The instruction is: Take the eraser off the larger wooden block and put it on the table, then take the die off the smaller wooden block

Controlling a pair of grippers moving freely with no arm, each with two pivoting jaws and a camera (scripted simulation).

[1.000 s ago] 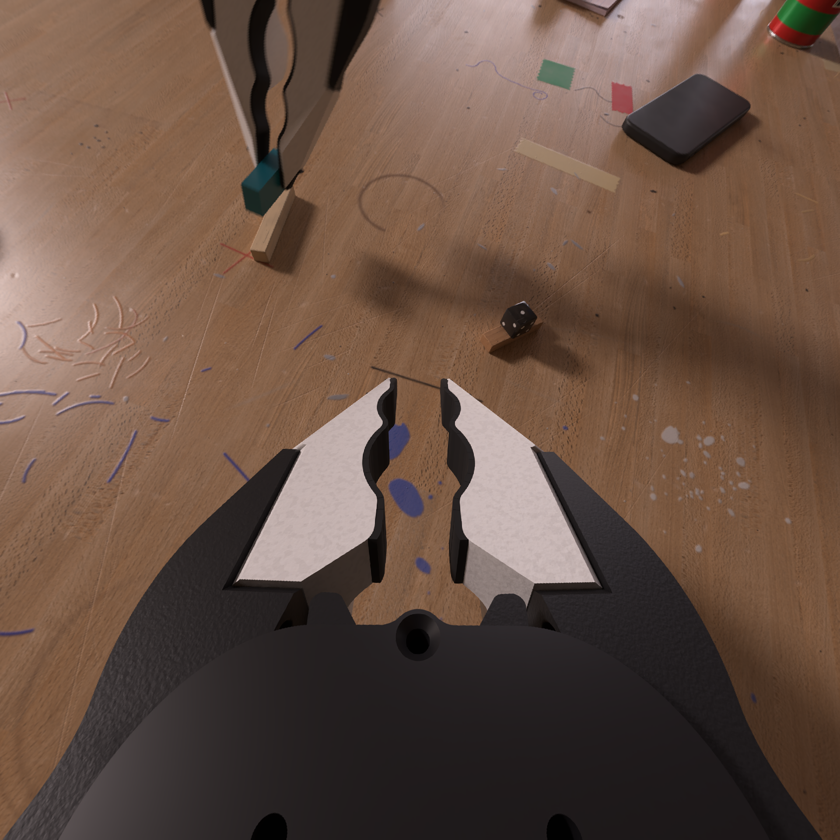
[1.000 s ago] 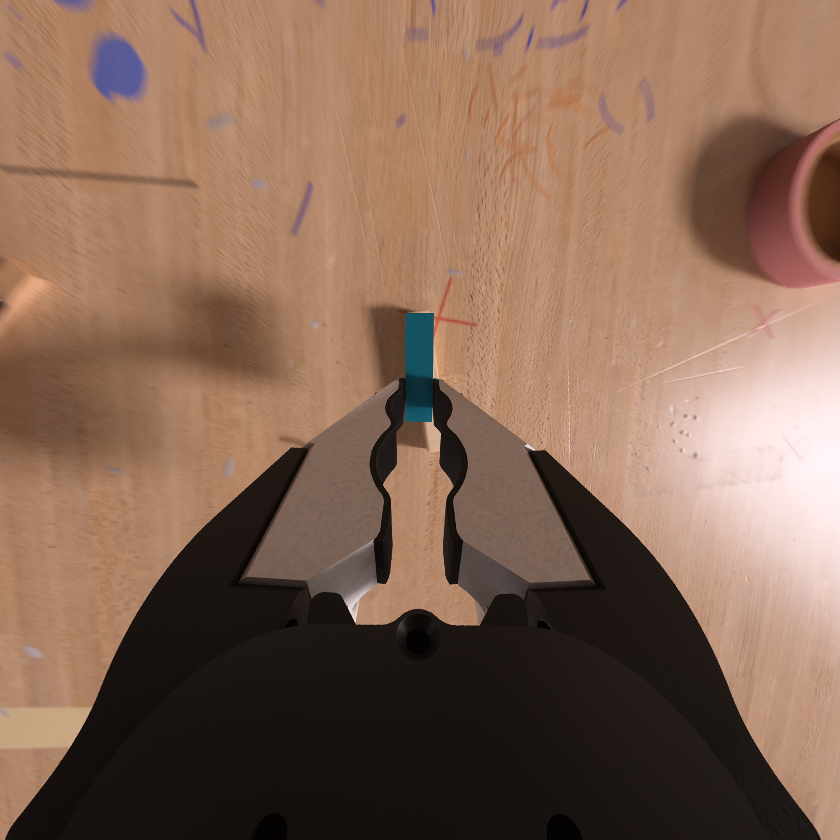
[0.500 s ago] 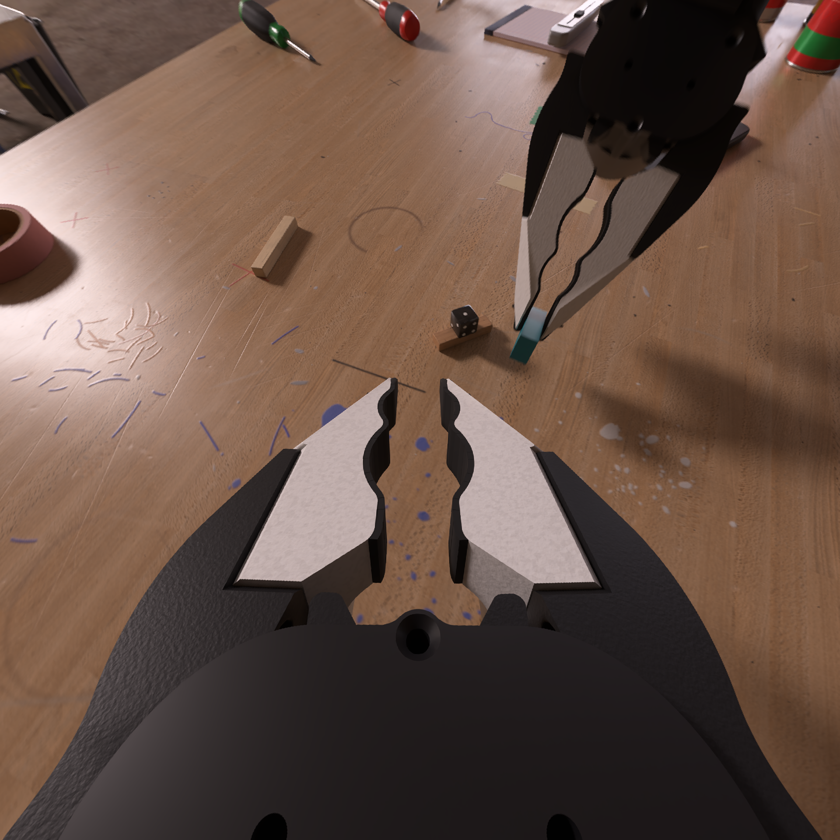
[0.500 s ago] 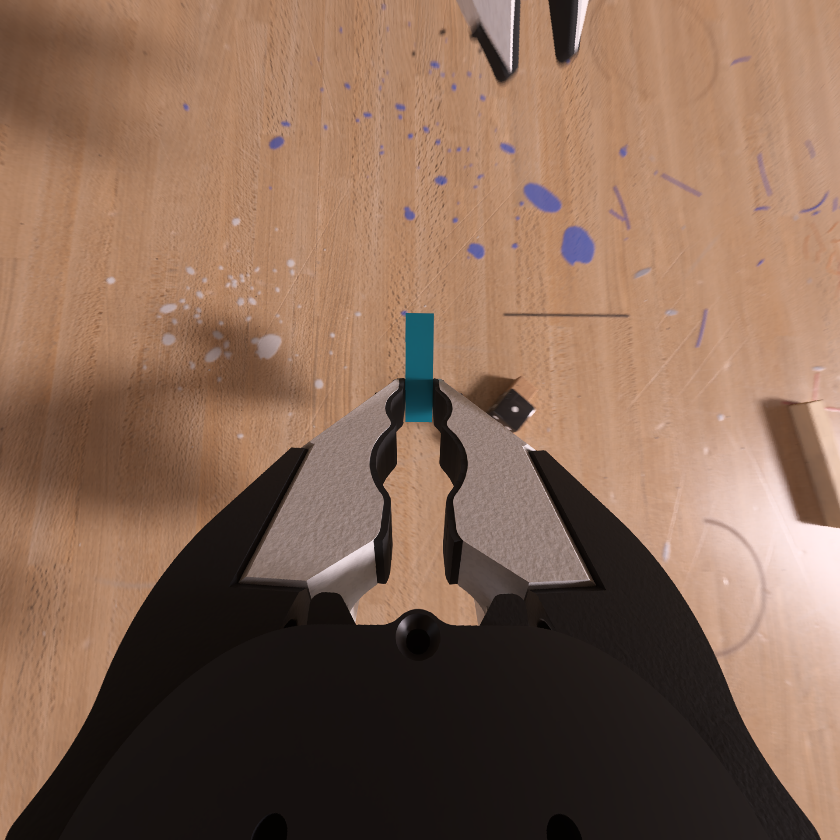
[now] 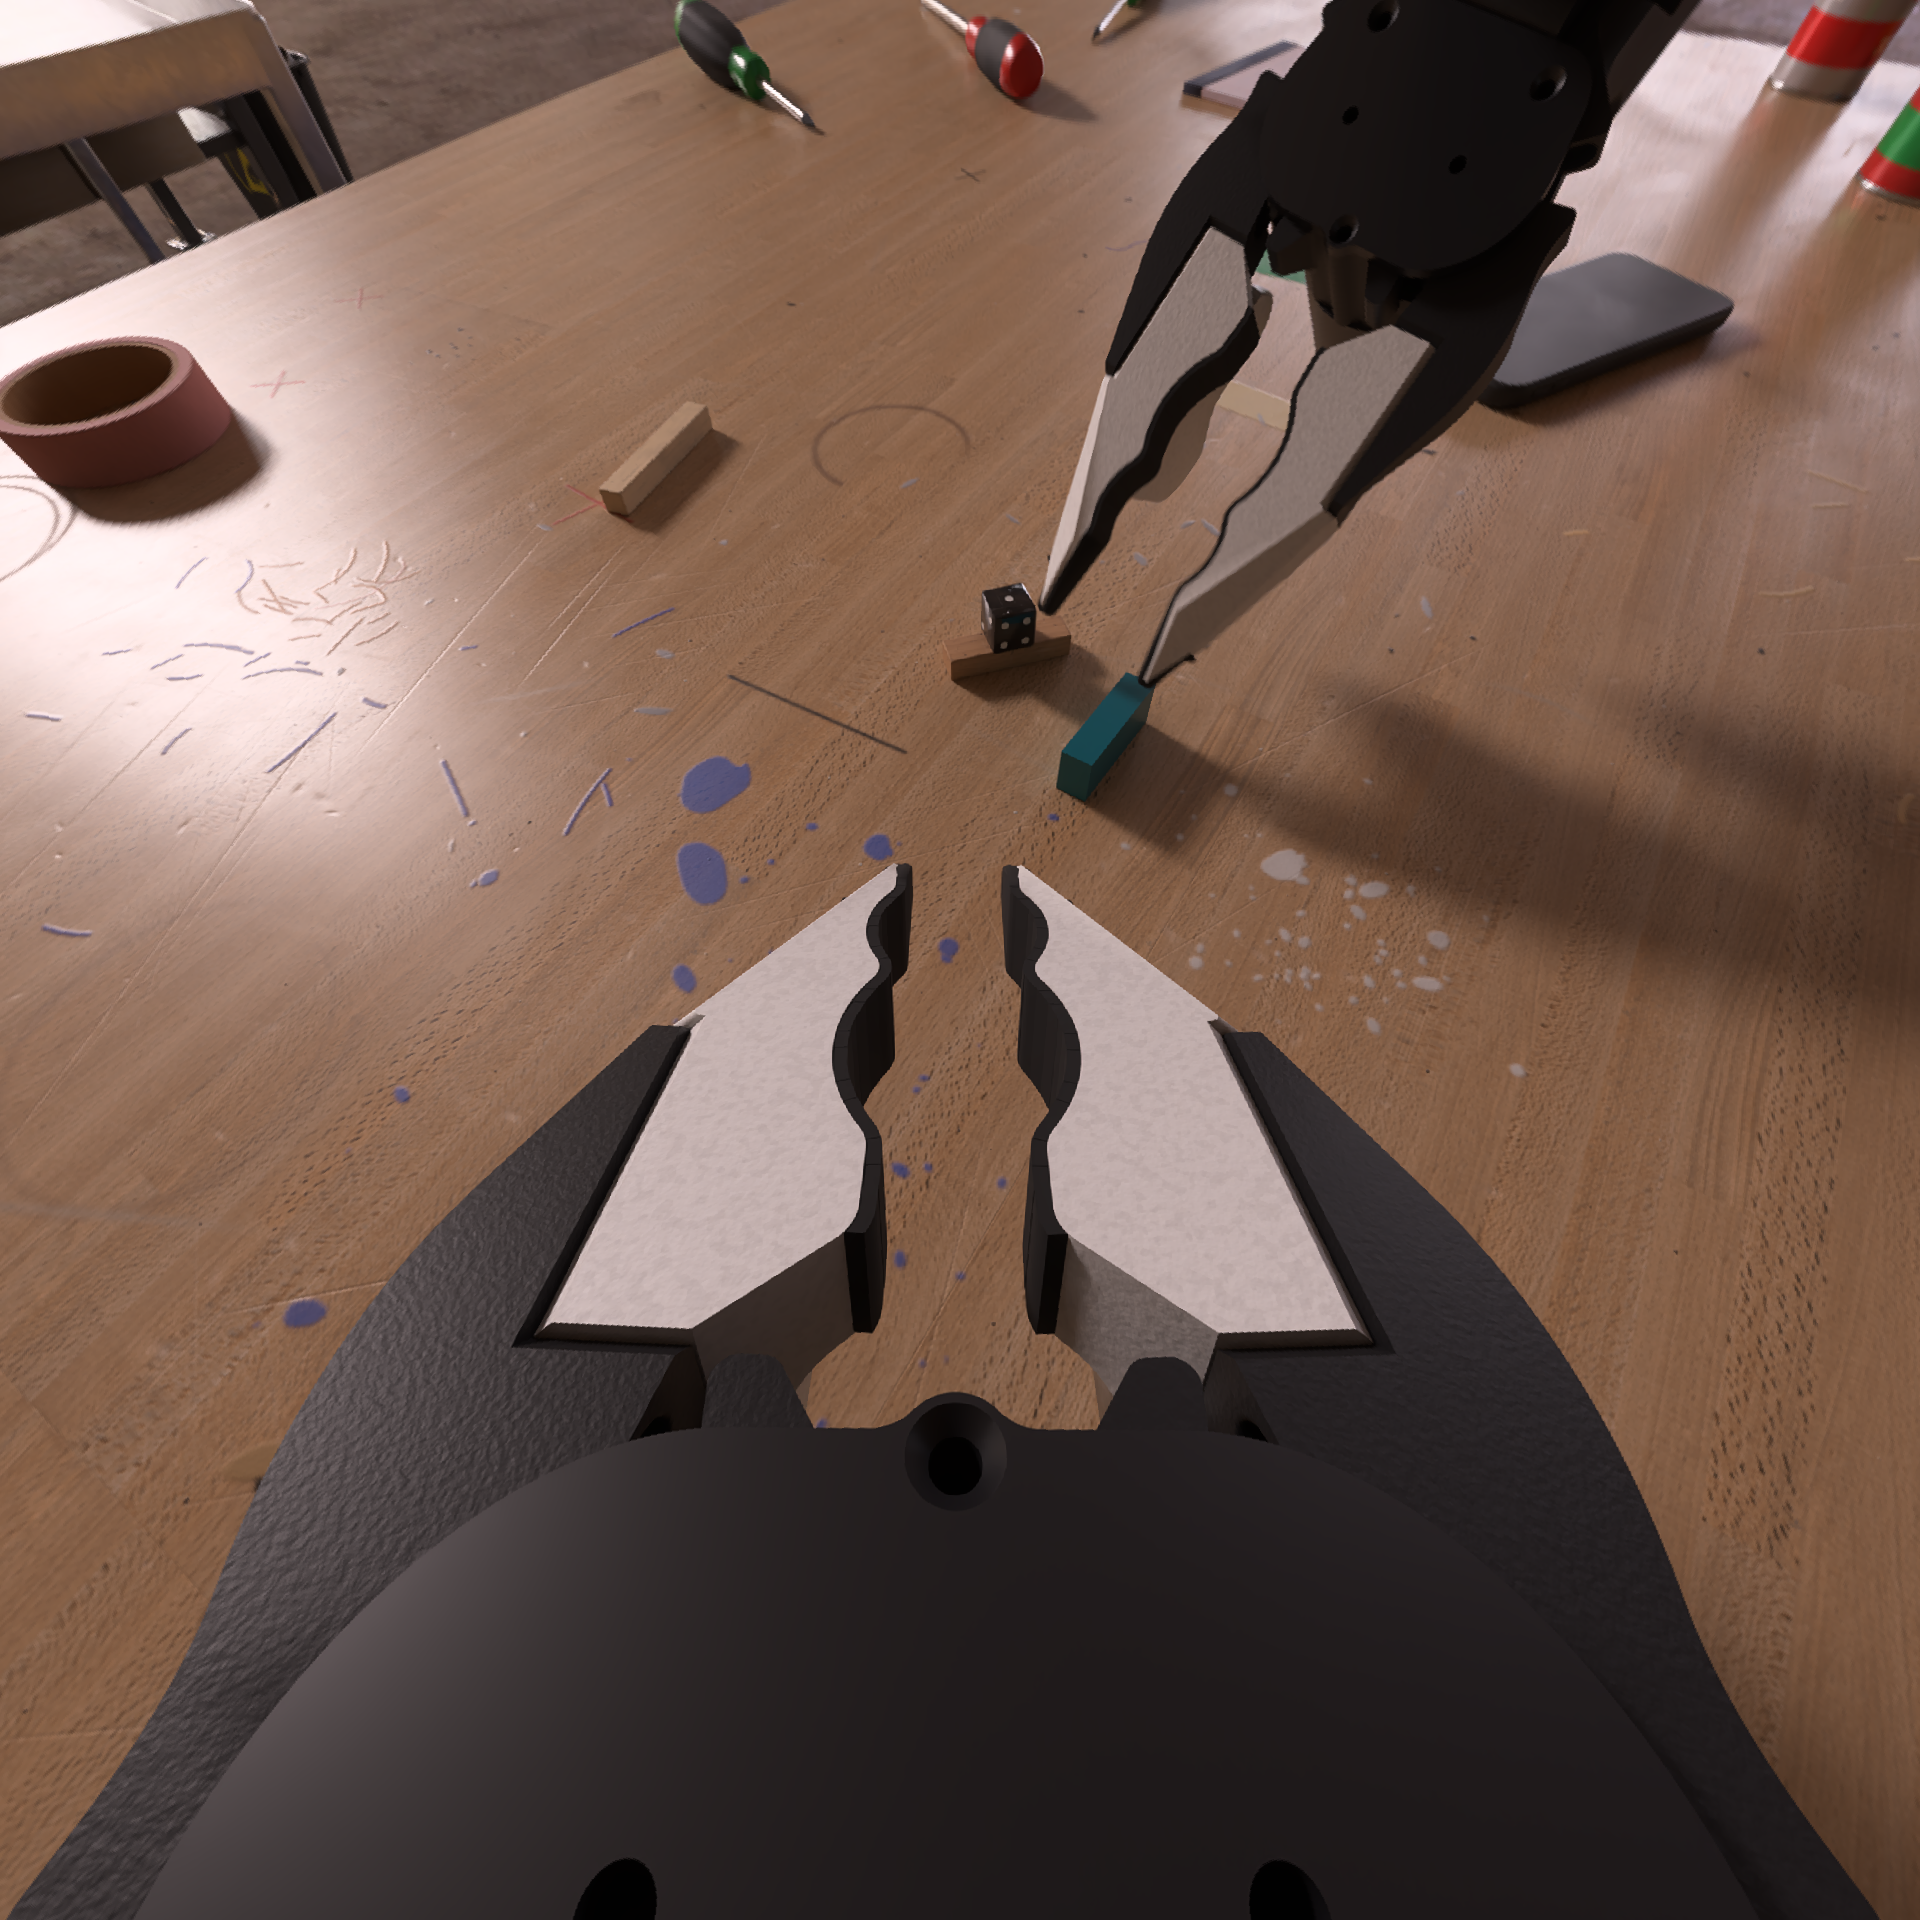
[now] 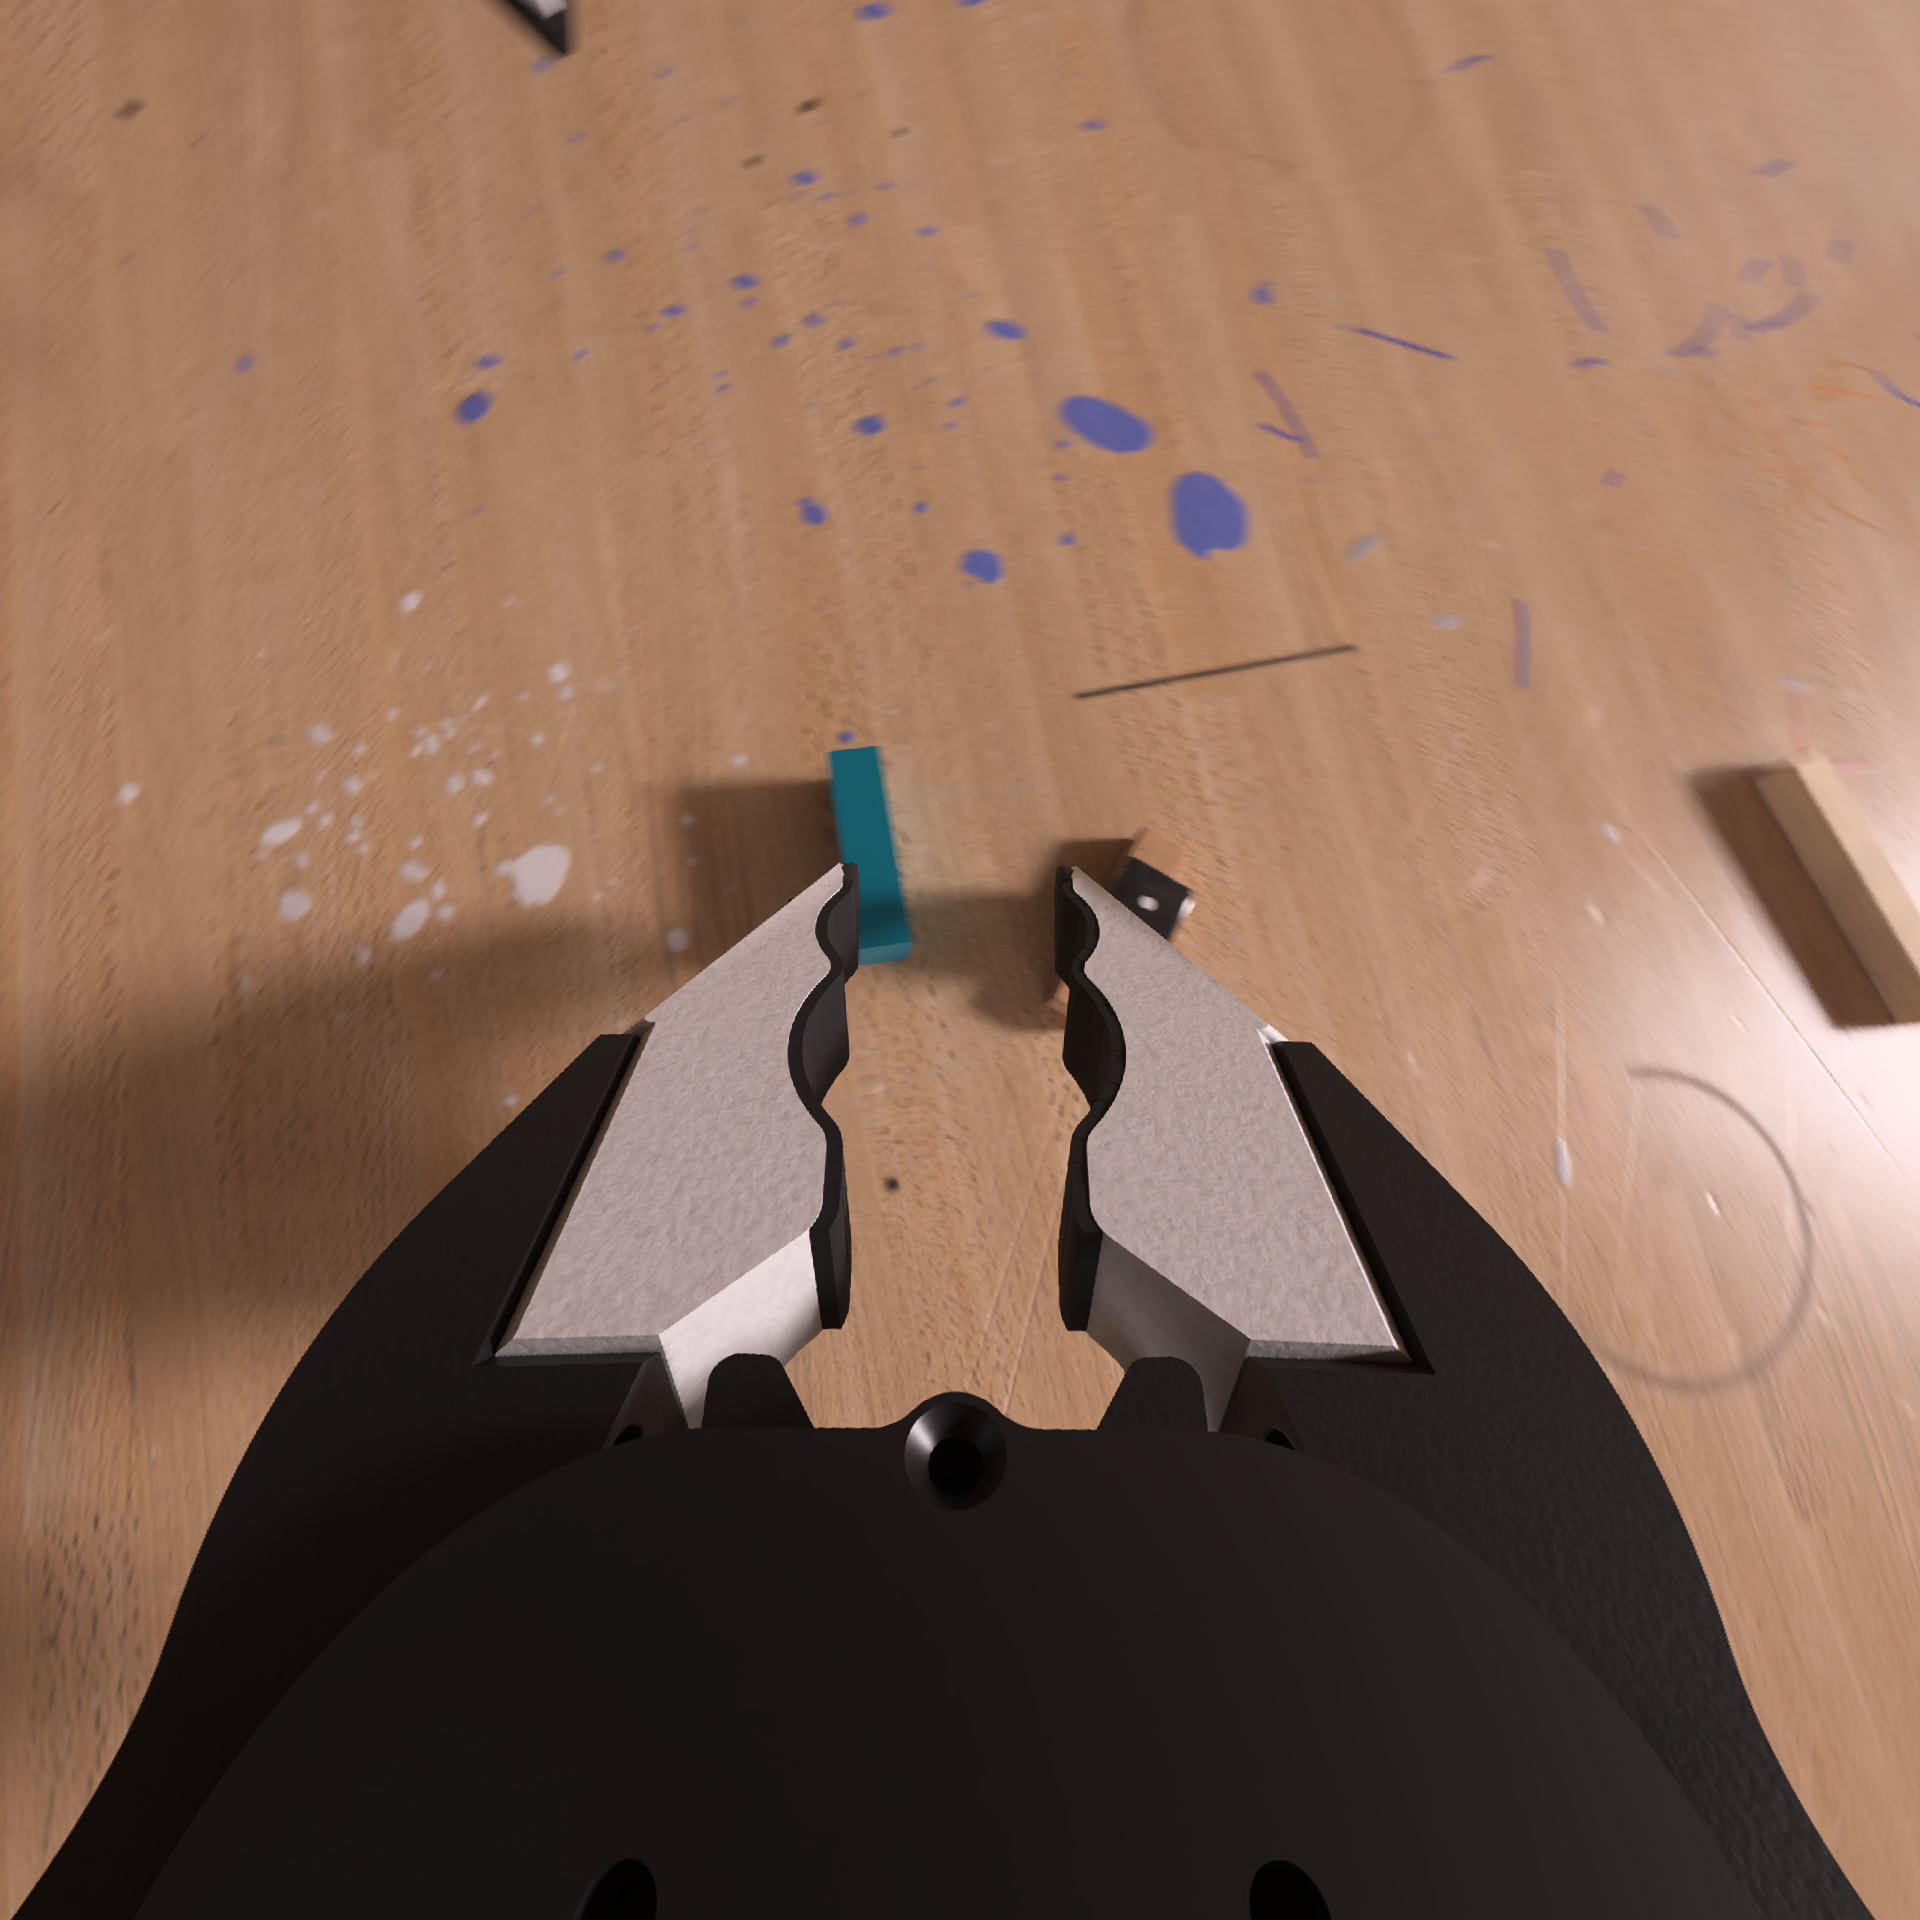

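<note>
The teal eraser [image 5: 1103, 732] lies flat on the wooden table, just right of the smaller wooden block [image 5: 1008, 660]. The black die [image 5: 1008, 621] sits on that block. The larger wooden block [image 5: 657, 473] lies bare farther left. My right gripper [image 5: 1107, 634] is open and empty, with its tips just above the eraser's far end and beside the die. In the right wrist view the right gripper [image 6: 956, 904] stands open, the eraser [image 6: 871, 852] is by its left finger, and the die [image 6: 1153, 899] is half hidden behind its right finger. My left gripper [image 5: 956, 883] is slightly open, empty, and short of the eraser.
A pink tape roll [image 5: 114, 410] sits at the far left. Two screwdrivers [image 5: 743, 62] and a notebook [image 5: 1242, 78] lie at the back. A black phone [image 5: 1600, 332] lies behind the right gripper. Striped cans [image 5: 1829, 42] stand at the back right. The larger block also shows in the right wrist view [image 6: 1839, 894].
My right gripper carried the eraser from the larger block to beside the smaller block, set it on the table and opened. My left gripper drew back; its jaws did not change.
</note>
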